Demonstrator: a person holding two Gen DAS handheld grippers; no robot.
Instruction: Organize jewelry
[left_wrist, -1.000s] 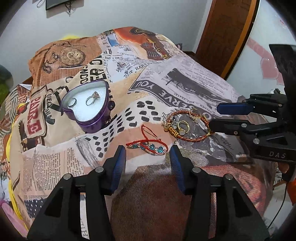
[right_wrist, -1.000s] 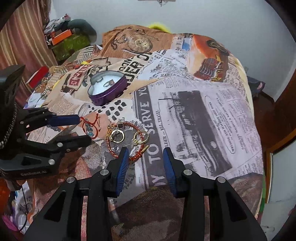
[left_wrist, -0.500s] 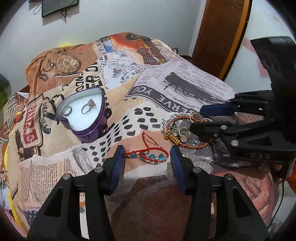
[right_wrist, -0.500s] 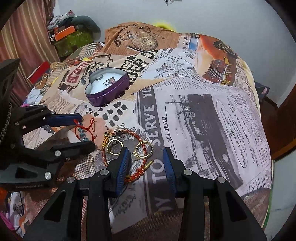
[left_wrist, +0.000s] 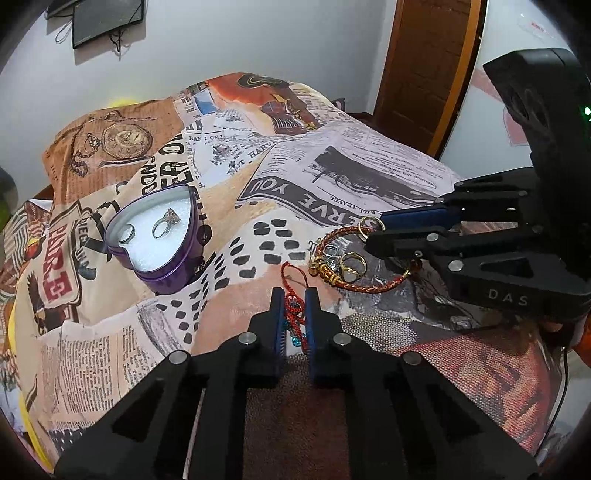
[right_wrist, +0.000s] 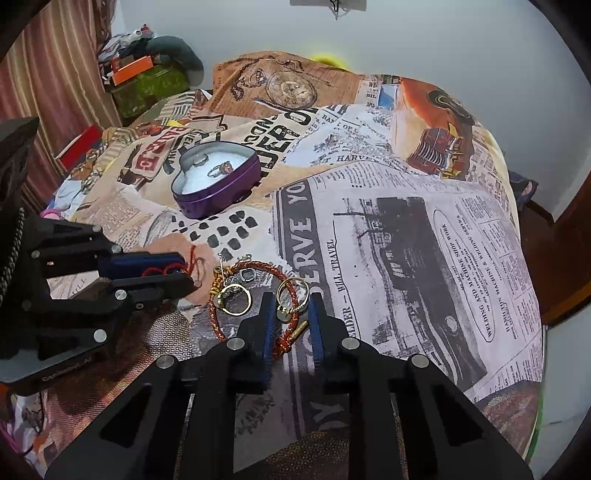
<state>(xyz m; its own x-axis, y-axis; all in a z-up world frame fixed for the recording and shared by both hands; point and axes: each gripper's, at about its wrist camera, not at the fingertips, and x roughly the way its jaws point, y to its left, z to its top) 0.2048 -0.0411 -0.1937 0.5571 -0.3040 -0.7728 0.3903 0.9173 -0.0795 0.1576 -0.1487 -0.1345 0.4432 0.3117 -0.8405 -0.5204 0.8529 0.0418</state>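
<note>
My left gripper (left_wrist: 294, 297) is shut on a red cord bracelet with blue beads (left_wrist: 292, 314); it also shows in the right wrist view (right_wrist: 162, 268). My right gripper (right_wrist: 291, 308) is open around a gold hoop earring (right_wrist: 291, 295) that lies over a red-gold braided bracelet (right_wrist: 286, 334). A second gold ring (right_wrist: 236, 301) and small silver pieces lie just left of it. A purple heart-shaped tin (left_wrist: 162, 236) with white padding holds two silver rings (left_wrist: 166, 226); it sits on the bed to the far left (right_wrist: 216, 182).
Everything lies on a bed with a newspaper-print cover (left_wrist: 351, 173). A wooden door (left_wrist: 428, 66) stands at the right, a white wall behind. Boxes and clutter (right_wrist: 144, 77) sit beside the bed's far left.
My left gripper has closed on the red cord bracelet. My right gripper has moved forward so that its fingers now flank the gold hoop and the braided bracelet.
</note>
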